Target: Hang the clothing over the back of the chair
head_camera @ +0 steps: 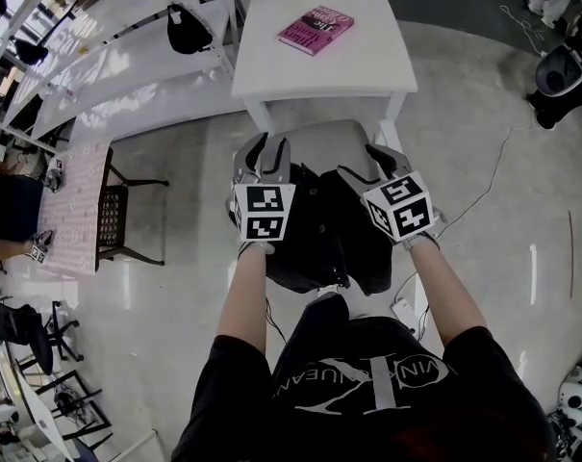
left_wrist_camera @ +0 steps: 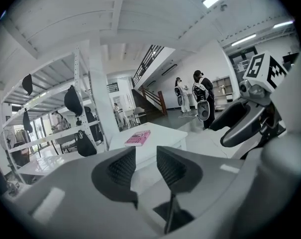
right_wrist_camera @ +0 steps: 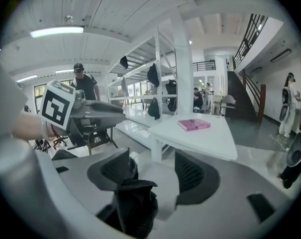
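Black clothing (head_camera: 319, 229) hangs draped over the back of a chair whose grey seat (head_camera: 319, 142) shows just beyond it. My left gripper (head_camera: 265, 154) hovers over the clothing's left part and my right gripper (head_camera: 366, 165) over its right part. In the left gripper view the left gripper (left_wrist_camera: 146, 166) is open, with only the seat and the table visible between its pads. The right gripper (right_wrist_camera: 152, 173) is open too. A fold of the black clothing (right_wrist_camera: 135, 203) rises beside its left pad, and the pads do not press on it.
A white table (head_camera: 367, 75) with a pink book (head_camera: 316, 29) stands right behind the chair. White shelving (head_camera: 108, 56) with dark bags runs along the left. A black metal chair (head_camera: 113, 219) stands at a patterned table on the left. Cables (head_camera: 483, 191) cross the floor on the right. People (left_wrist_camera: 202, 96) stand far off.
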The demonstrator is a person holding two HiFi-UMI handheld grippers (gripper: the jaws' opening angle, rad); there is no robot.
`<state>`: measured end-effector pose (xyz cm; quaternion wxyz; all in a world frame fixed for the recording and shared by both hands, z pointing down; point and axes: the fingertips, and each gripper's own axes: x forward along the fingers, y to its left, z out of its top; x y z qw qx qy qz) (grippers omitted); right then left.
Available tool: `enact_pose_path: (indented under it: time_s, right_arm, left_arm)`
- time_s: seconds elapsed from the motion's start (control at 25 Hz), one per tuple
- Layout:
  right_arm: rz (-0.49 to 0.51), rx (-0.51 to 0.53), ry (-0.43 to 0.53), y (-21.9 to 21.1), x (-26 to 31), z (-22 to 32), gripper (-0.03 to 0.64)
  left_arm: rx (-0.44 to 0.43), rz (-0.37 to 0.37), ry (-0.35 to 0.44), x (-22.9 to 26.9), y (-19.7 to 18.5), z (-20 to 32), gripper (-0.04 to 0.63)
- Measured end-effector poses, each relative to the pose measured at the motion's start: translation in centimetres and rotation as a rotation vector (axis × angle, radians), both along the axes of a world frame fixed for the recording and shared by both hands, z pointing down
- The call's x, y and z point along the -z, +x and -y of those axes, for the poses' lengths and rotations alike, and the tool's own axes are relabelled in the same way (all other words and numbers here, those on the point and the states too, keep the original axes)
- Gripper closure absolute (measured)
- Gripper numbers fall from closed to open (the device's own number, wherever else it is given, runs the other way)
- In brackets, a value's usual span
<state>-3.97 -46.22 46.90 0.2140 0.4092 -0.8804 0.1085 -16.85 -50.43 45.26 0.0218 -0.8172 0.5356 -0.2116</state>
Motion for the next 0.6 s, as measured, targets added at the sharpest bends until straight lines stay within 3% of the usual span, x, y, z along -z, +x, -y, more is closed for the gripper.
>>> enact_pose_path:
  time_s: [0.24, 0.36, 0.6]
  right_arm:
    - [0.0, 0.025, 0.024, 1.2, 0.2, -1.7, 0.367]
    - [-0.003, 0.04, 0.036, 1.3, 0.2, -2.7, 0.434]
    - [0.006, 0.062, 0.067, 1.7, 1.3, -5.0, 0.557]
  left_arm:
    - [-0.005, -0.011, 0.025, 1.2, 0.6, -2.0, 0.51]
    - [0.009, -0.034, 0.024, 1.2, 0.3, -3.2, 0.575]
    - [0.012, -0.049, 0.021, 1.5, 0.9, -6.2, 0.584]
